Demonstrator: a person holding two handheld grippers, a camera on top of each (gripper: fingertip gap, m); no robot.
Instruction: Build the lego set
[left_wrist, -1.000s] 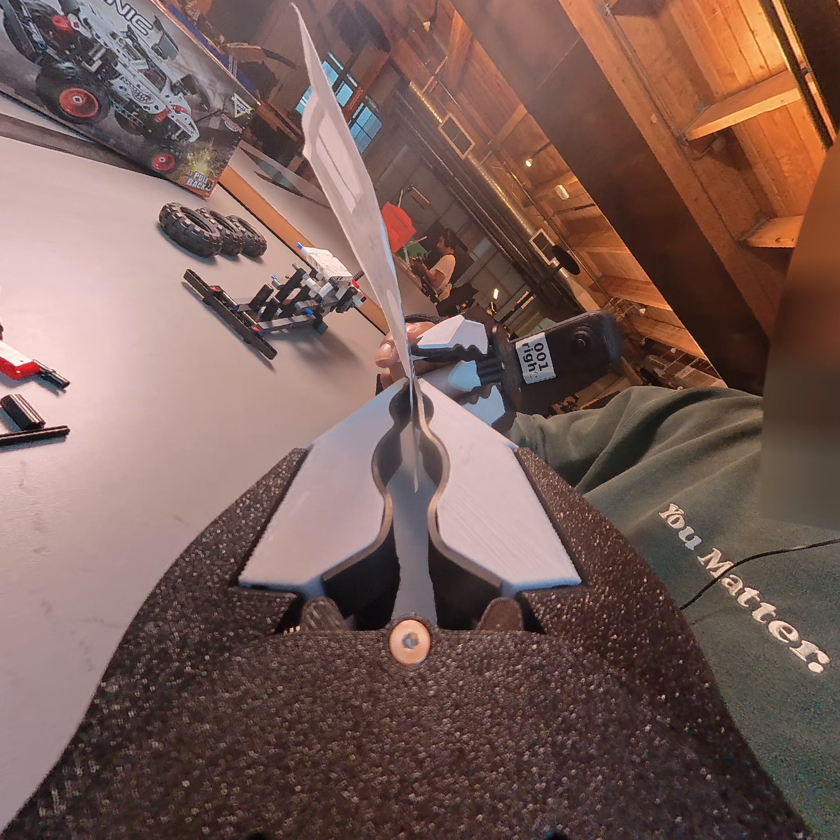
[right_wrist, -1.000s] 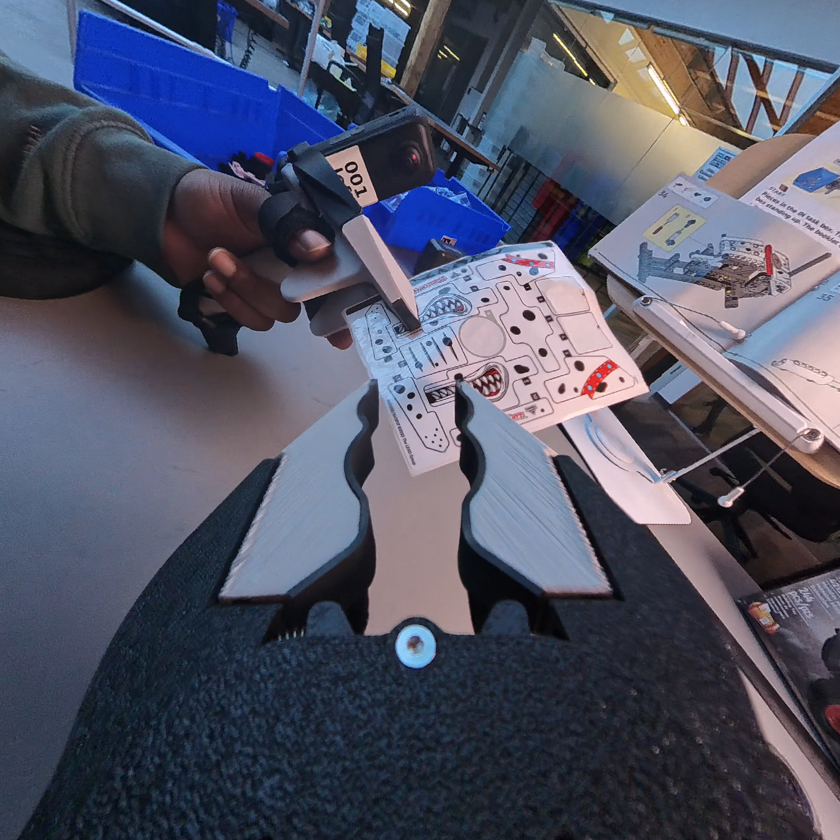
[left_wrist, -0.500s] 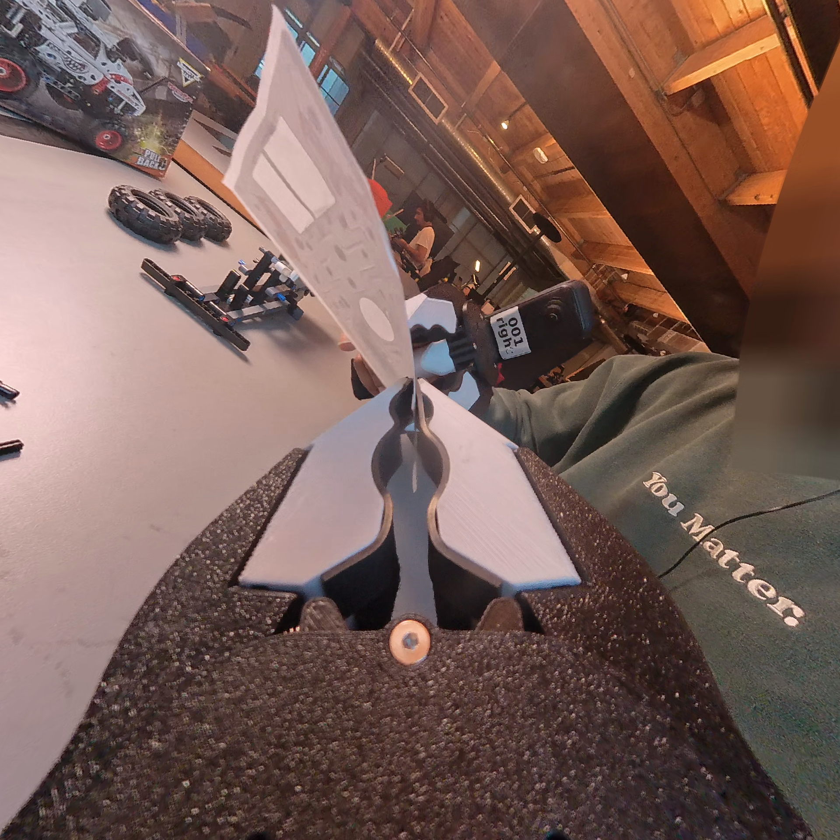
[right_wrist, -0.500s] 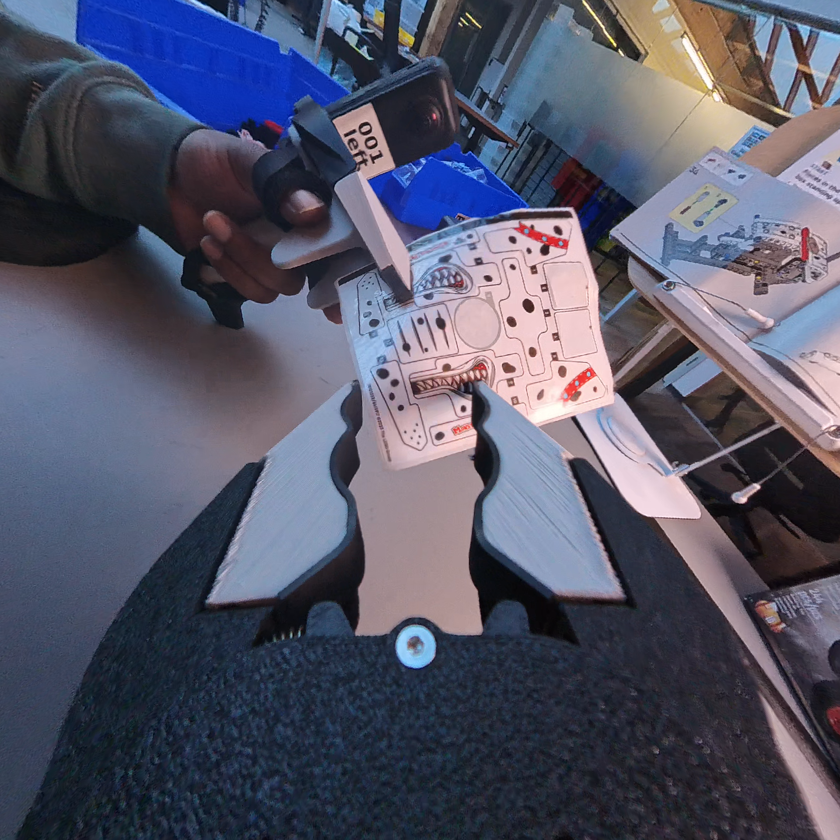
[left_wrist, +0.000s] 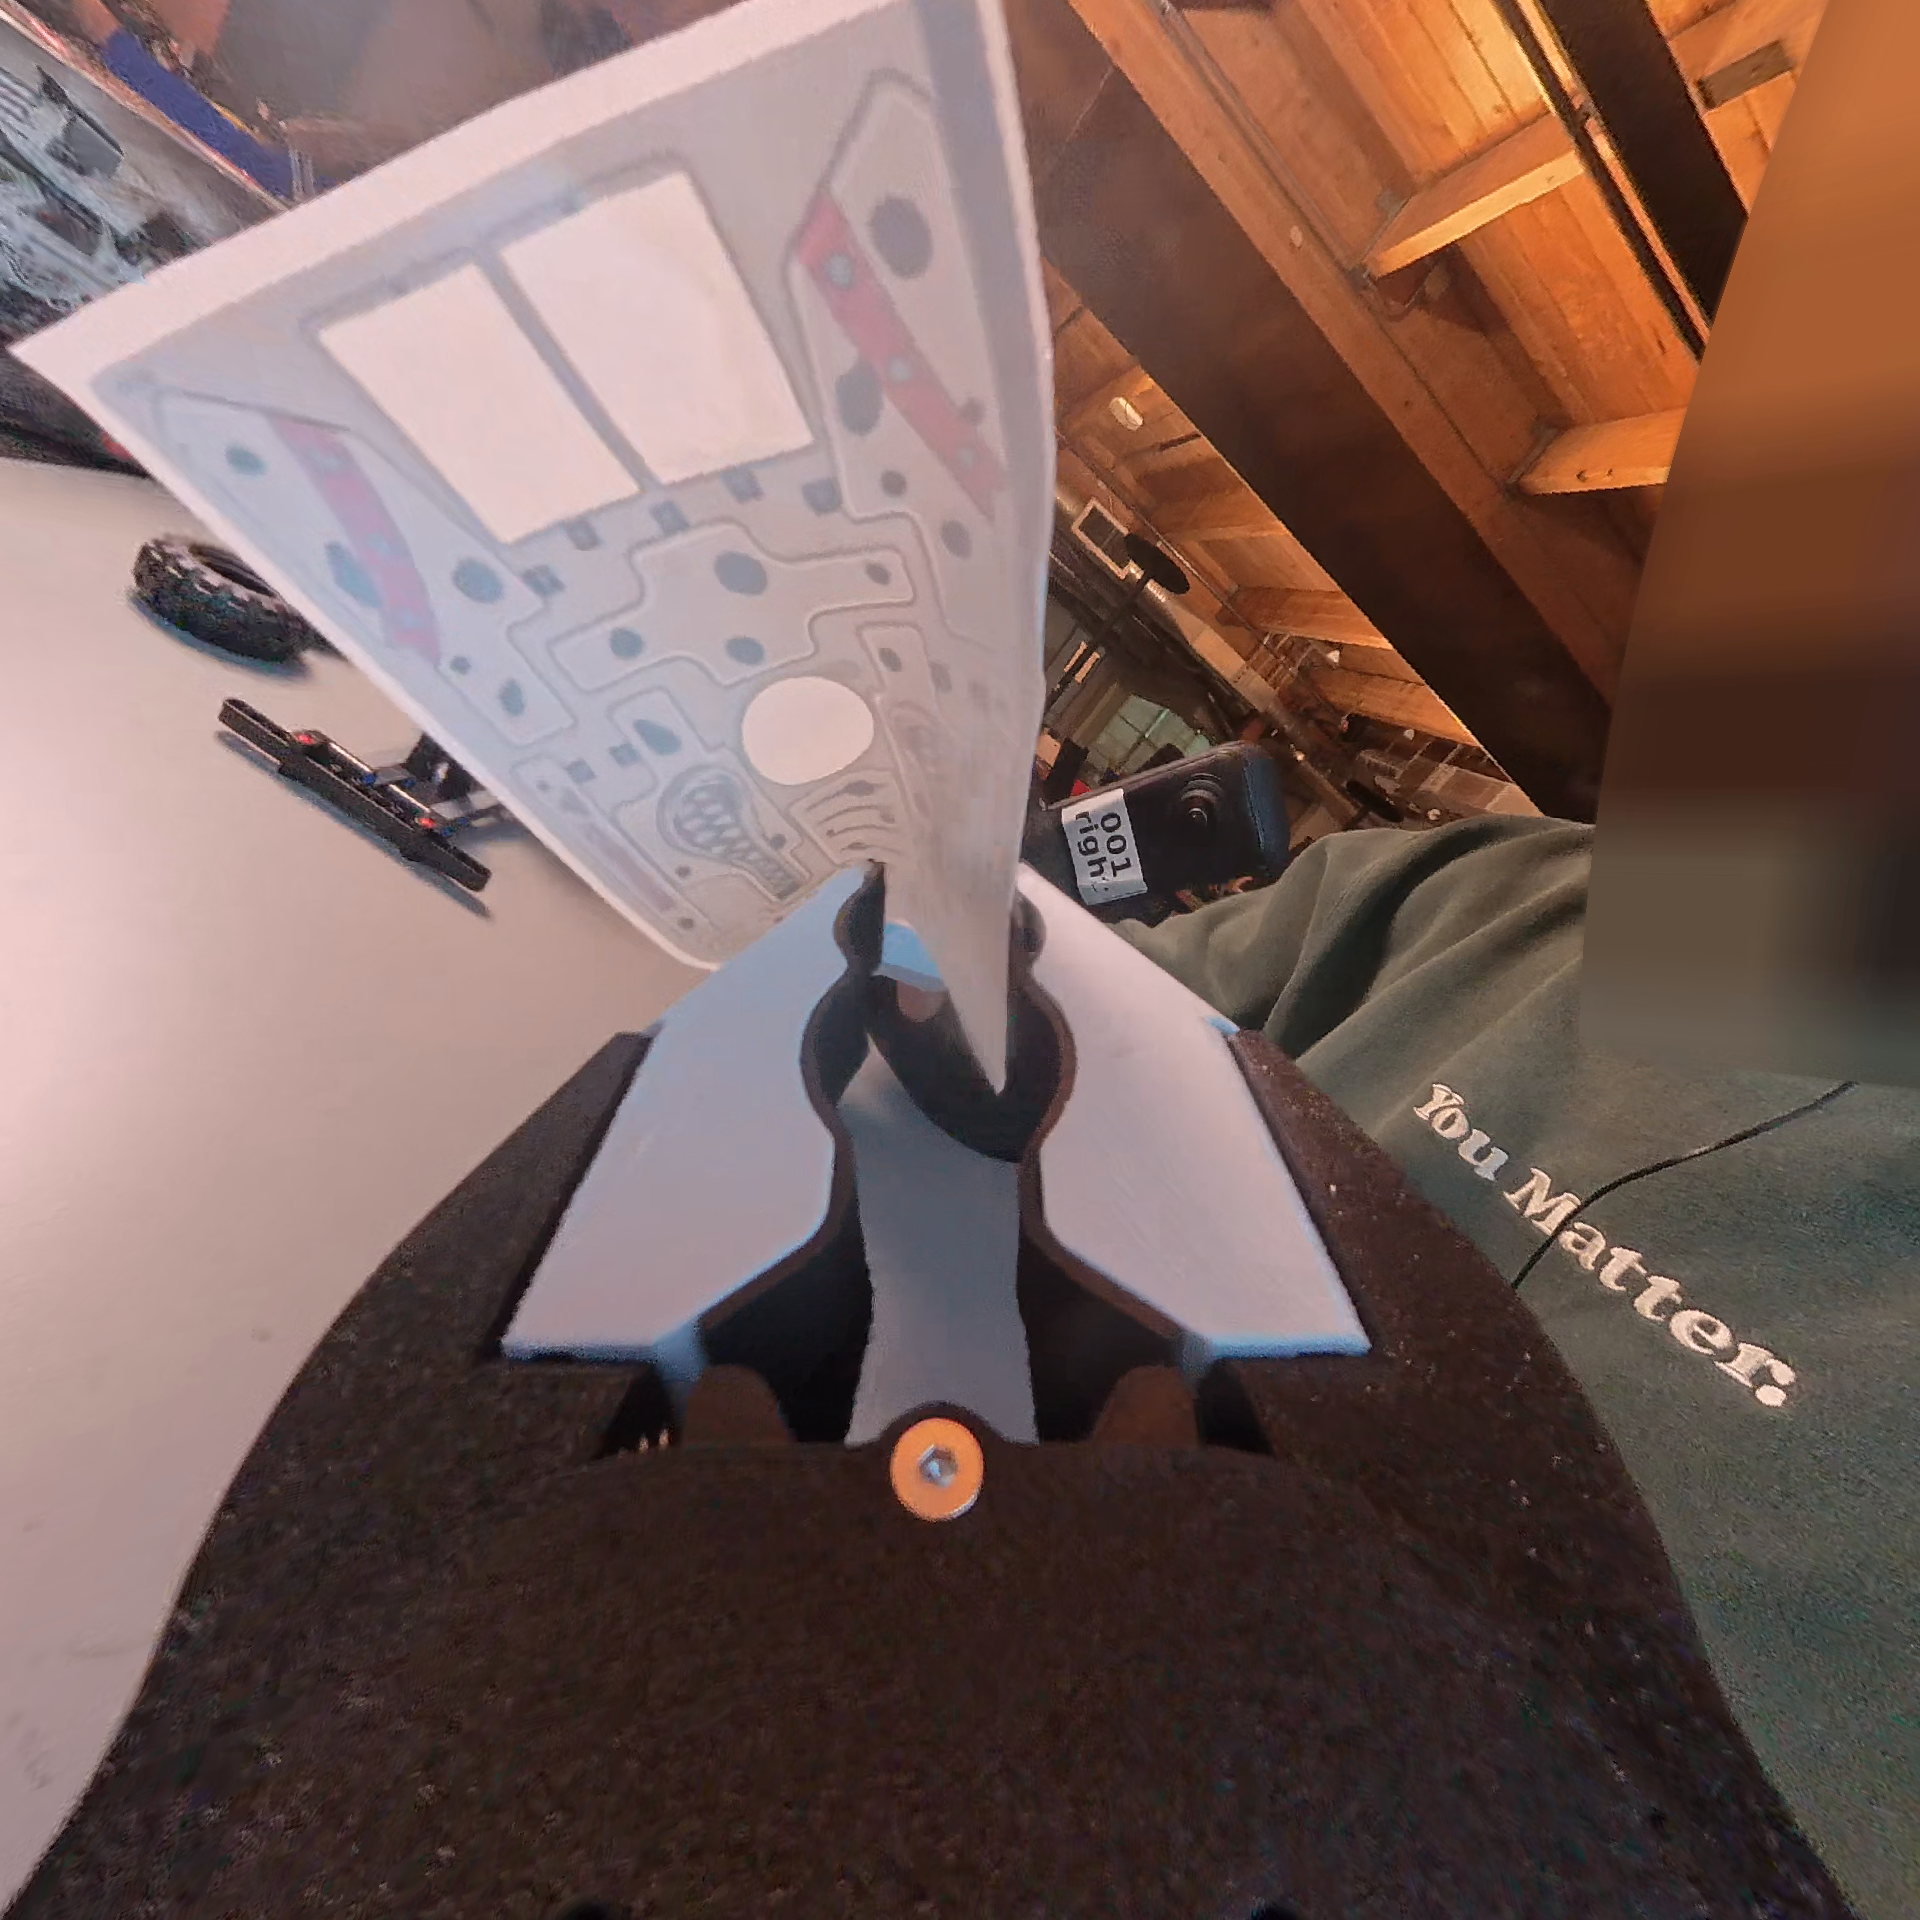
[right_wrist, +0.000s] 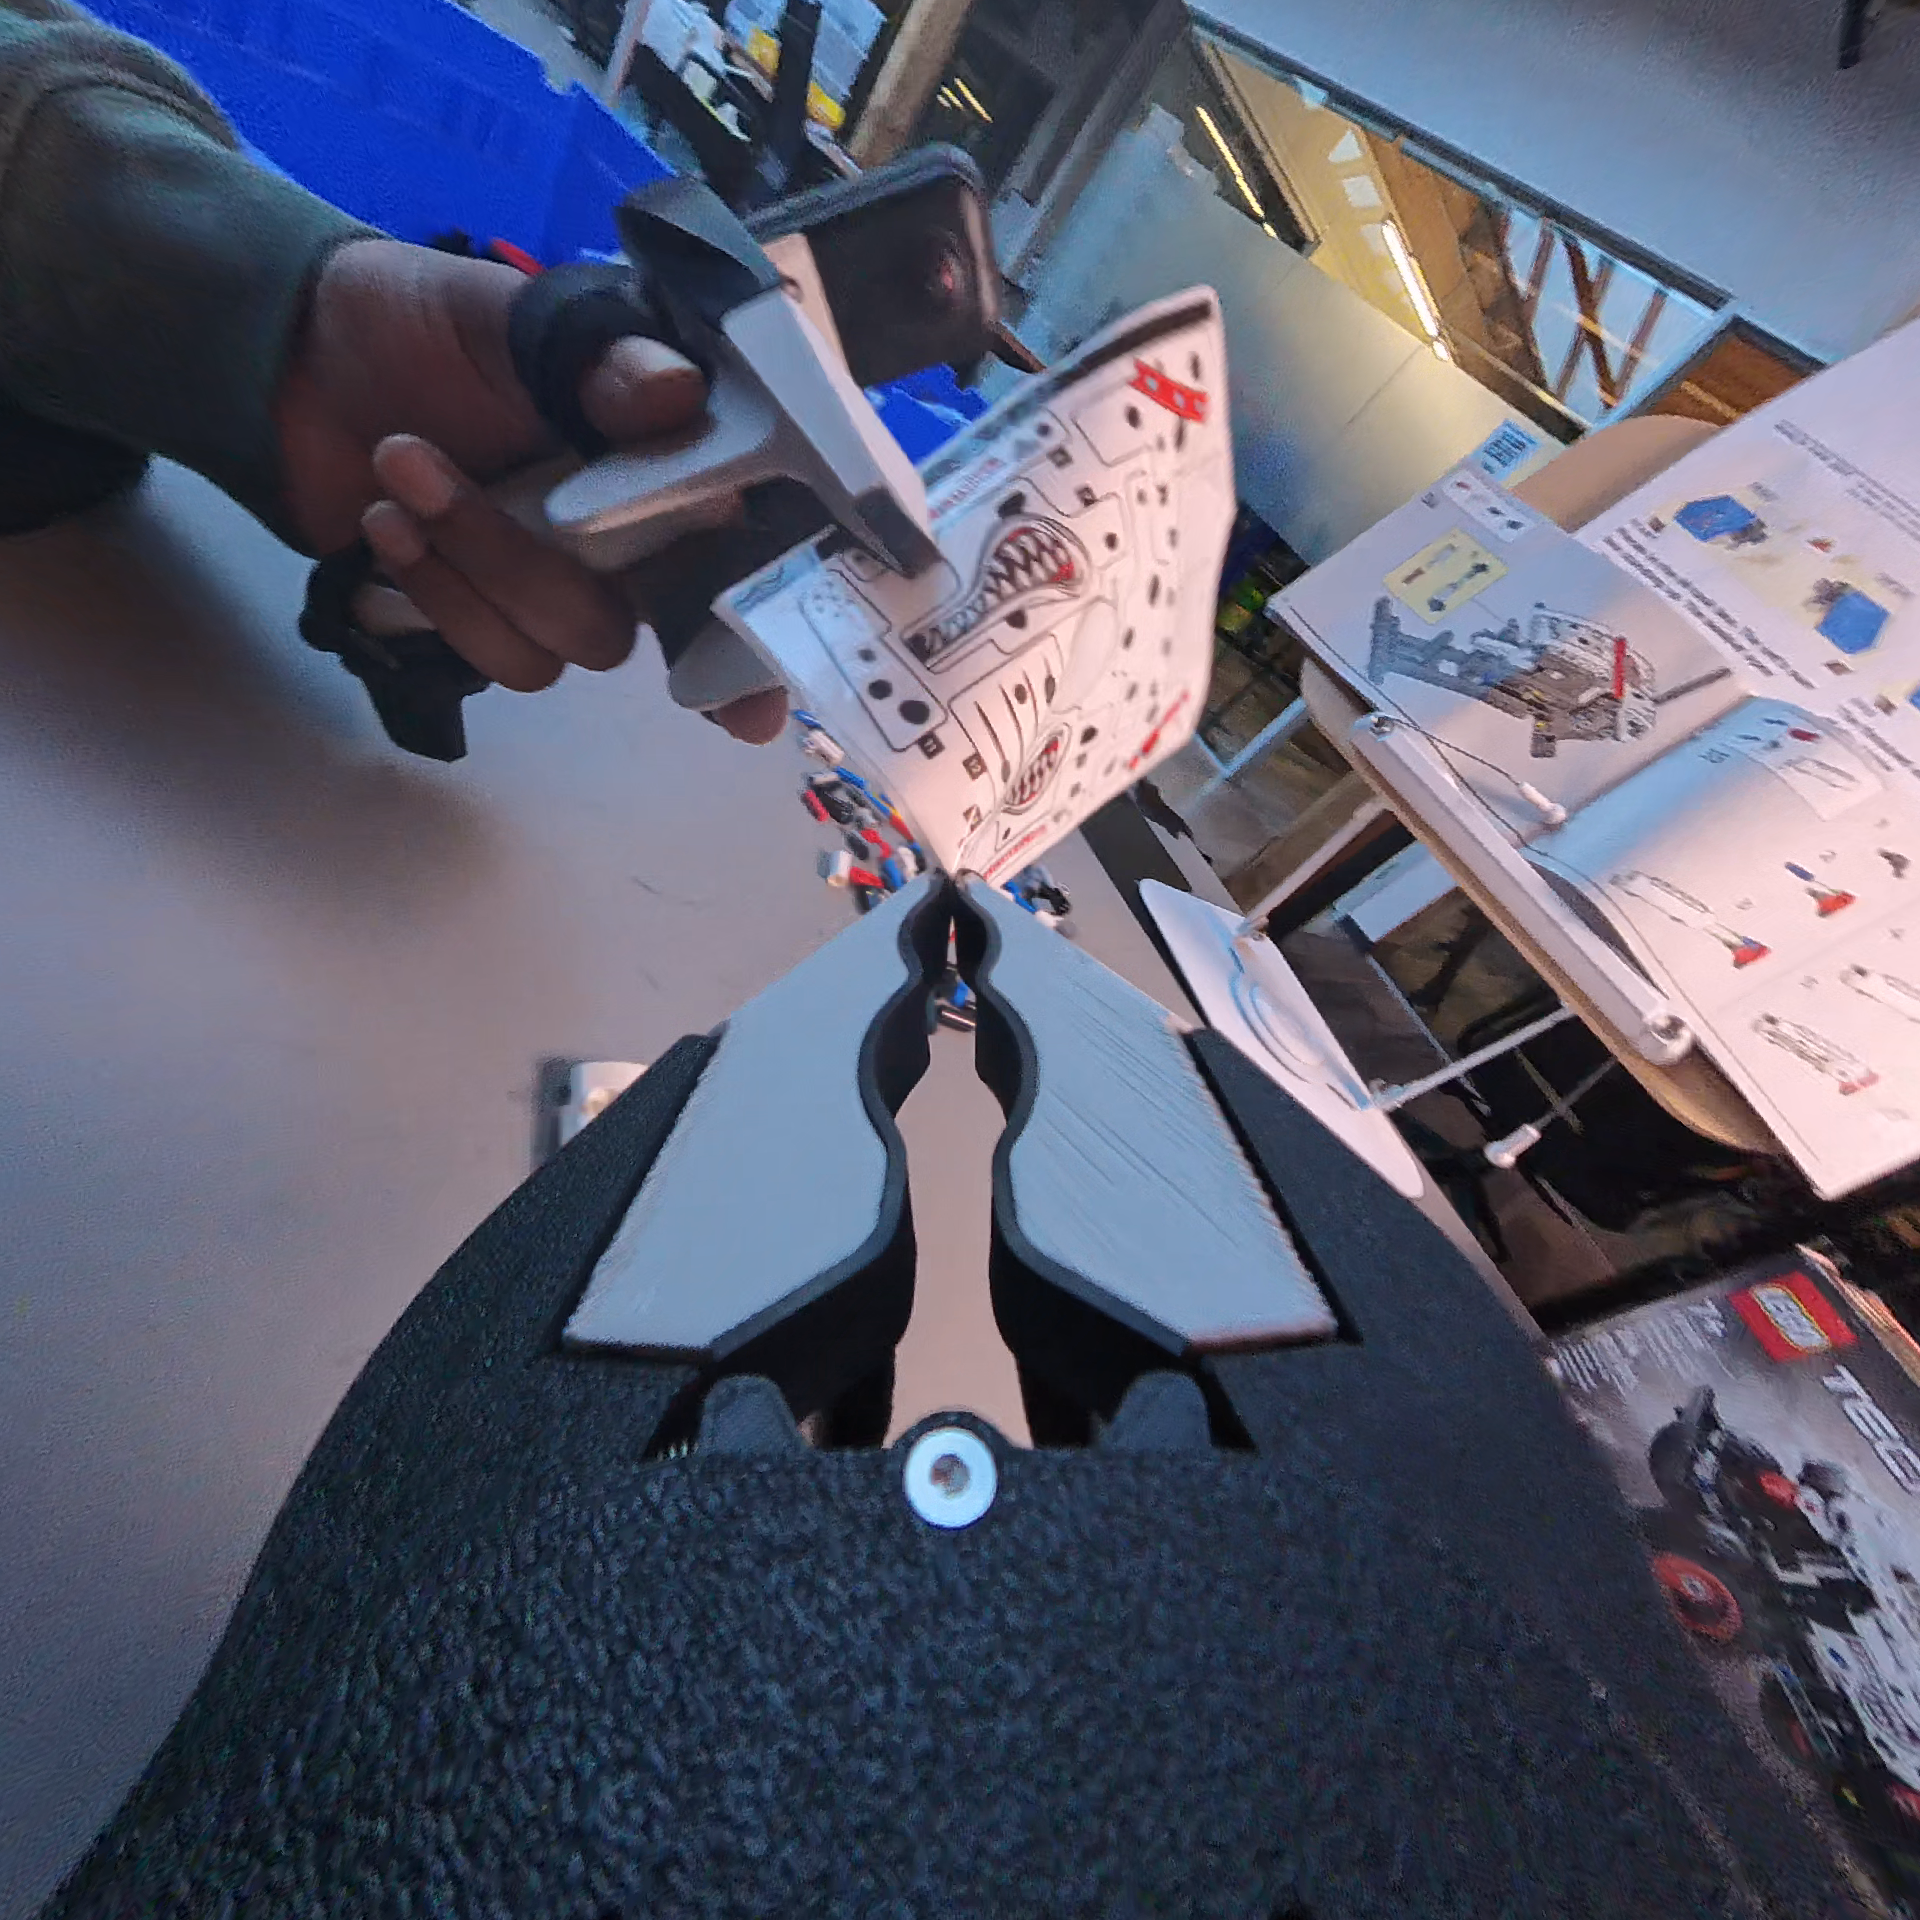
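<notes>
Sticker sheet (right_wrist: 1049, 623) was held in the air above the table (right_wrist: 260, 935), clamped at one edge by the left gripper (left_wrist: 940, 935) and pinched at its lower corner by the right gripper (right_wrist: 951, 894), so peeling, I judged, needed a gentle, steady pull.

- Left tongs (left_wrist: 940, 914): jaws pinched on the sticker sheet (left_wrist: 644, 499), raised above the bench.
- Right tongs (right_wrist: 951, 891): tips closed on the sheet's lower corner.
- Left hand (right_wrist: 457, 488): wrapped around the handle.
</notes>
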